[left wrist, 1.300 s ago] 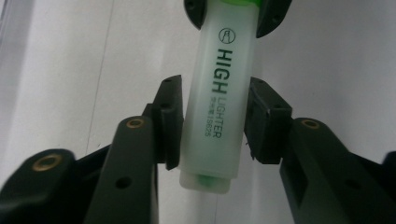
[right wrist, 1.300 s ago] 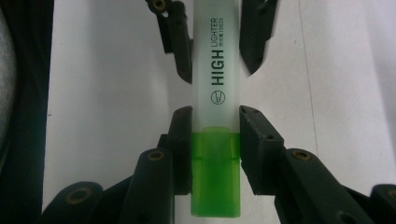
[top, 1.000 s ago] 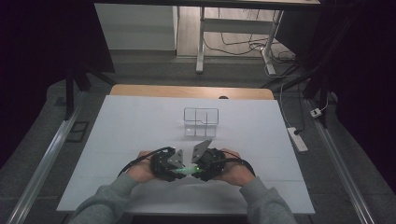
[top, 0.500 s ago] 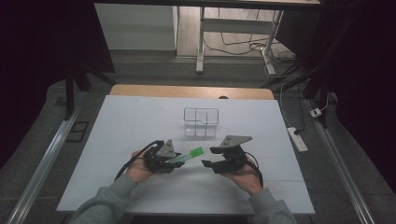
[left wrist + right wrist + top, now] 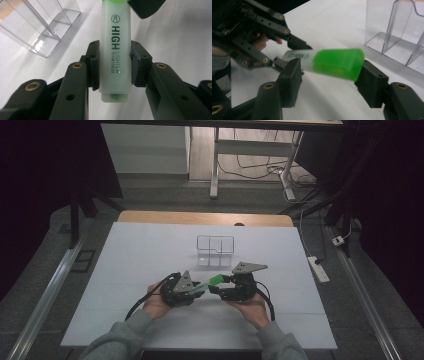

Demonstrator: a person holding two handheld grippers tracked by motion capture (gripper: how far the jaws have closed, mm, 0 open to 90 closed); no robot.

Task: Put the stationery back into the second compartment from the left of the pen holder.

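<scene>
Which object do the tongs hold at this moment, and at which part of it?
The left tongs clamp the green highlighter on its pale barrel, near the rear end. The right tongs stand open around its green cap.

Highlighter between two grippers, near side of the table point(image 5: 135, 255)
The highlighter point(image 5: 212, 281) lies between the left gripper point(image 5: 196, 290) and the right gripper point(image 5: 216, 285); the compartment organizer point(image 5: 215, 251) stands behind them, toward the table's middle
</scene>
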